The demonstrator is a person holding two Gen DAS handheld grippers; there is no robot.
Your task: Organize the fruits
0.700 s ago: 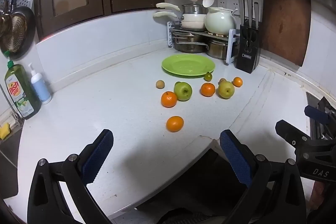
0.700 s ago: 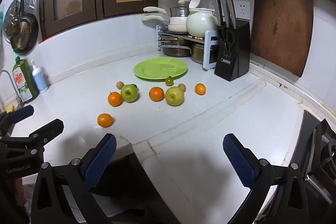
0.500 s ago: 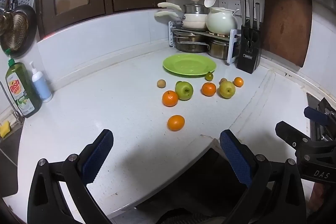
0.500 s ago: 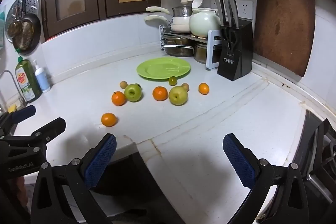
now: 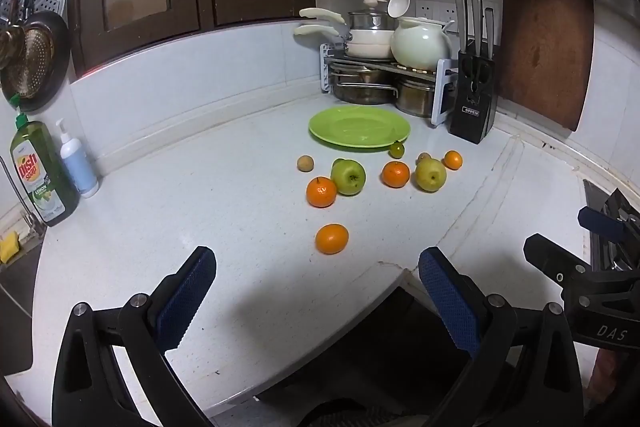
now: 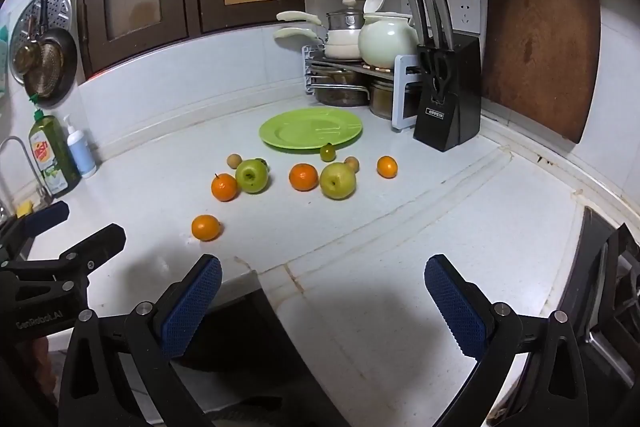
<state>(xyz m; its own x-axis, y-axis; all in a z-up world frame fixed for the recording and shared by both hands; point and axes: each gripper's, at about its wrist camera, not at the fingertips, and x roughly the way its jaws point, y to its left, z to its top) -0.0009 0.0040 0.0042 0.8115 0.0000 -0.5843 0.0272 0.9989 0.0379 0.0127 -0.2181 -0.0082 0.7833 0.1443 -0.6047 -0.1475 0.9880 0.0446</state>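
Left gripper (image 5: 316, 291) and right gripper (image 6: 322, 289) both spread wide, nothing between the blue pads, hanging over the counter's front edge. Fruits loose on white countertop (image 5: 200, 211): nearest orange (image 5: 331, 238) alone, green apple (image 5: 348, 177) touching another orange (image 5: 321, 191). Green plate (image 5: 359, 127) bare behind them. Knife block (image 5: 474, 103), pot rack (image 5: 380, 83) at back; dish soap bottle (image 5: 40, 171) far left.

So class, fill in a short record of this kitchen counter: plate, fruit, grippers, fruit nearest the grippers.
plate: green plate, empty, by the knife block
fruit: all loose on the white counter, in front of the plate
apples: two green
nearest fruit: lone orange
left gripper: open, empty
right gripper: open, empty
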